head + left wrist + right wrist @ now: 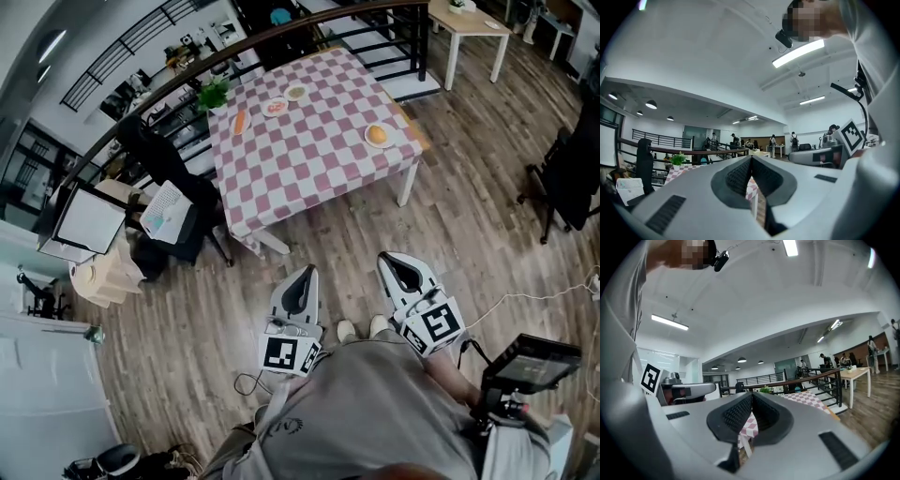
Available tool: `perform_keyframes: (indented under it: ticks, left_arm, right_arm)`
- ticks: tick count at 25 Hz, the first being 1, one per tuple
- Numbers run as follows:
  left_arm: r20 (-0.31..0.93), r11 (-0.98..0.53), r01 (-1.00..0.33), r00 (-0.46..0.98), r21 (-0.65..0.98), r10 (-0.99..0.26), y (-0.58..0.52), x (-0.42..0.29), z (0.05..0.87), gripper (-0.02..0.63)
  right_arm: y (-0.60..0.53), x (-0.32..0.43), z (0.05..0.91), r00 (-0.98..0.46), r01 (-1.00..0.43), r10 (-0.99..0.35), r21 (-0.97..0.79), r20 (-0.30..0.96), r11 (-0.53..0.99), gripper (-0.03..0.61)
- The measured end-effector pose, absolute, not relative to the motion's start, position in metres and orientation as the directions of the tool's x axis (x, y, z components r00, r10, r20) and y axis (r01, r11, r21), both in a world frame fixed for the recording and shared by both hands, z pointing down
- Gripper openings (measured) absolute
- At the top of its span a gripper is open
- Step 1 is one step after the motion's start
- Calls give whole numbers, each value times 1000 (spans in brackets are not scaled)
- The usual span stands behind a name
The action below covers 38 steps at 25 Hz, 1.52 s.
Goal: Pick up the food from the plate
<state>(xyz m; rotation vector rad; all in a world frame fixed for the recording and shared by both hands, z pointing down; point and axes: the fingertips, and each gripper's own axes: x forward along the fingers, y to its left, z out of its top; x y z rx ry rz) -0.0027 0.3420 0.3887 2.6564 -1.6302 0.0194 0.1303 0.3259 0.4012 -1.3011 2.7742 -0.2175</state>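
The table with the pink-and-white checked cloth point(309, 150) stands well ahead of me. On it a white plate point(366, 141) carries a round bun point(377, 134). Two smaller plates with food point(275, 107) point(296, 92) lie near the far edge, and an orange stick-shaped food point(240, 122) lies beside them. My left gripper point(307, 271) and right gripper point(387, 257) hang side by side close to my body, over the wooden floor, far short of the table. Both have their jaws together with nothing between them point(751, 160) point(751, 397).
A small green plant point(214, 93) sits at the table's far left corner. A dark chair with papers point(167, 211) stands left of the table, an office chair point(572, 178) at the right, a light wooden table point(469, 23) behind a curved railing point(281, 33). Cables point(525, 295) trail on the floor.
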Motion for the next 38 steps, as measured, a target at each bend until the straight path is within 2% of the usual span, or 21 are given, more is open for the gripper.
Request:
perform_keyframes:
  ticks: [3, 8, 23, 31, 38]
  left_arm:
    - [45, -435, -900, 434, -9, -900, 348, 3, 388, 9]
    - [53, -383, -923, 384, 33, -922, 355, 13, 405, 9]
    - [28, -309, -950, 311, 50, -950, 345, 24, 397, 9]
    - [14, -322, -945, 323, 62, -946, 318, 24, 401, 9]
    - [43, -361, -931, 363, 47, -931, 283, 29, 421, 9]
  right_arm:
    - [327, 137, 411, -668, -731, -744, -185, -1, 657, 15]
    - [305, 153, 424, -696, -716, -718, -79, 4, 694, 15]
    - [279, 193, 398, -689, -709, -722, -142, -64, 690, 15]
    - [255, 211, 409, -655, -746, -755, -134, -29, 653, 15]
    - [222, 198, 414, -655, -751, -755, -116, 5, 651, 15]
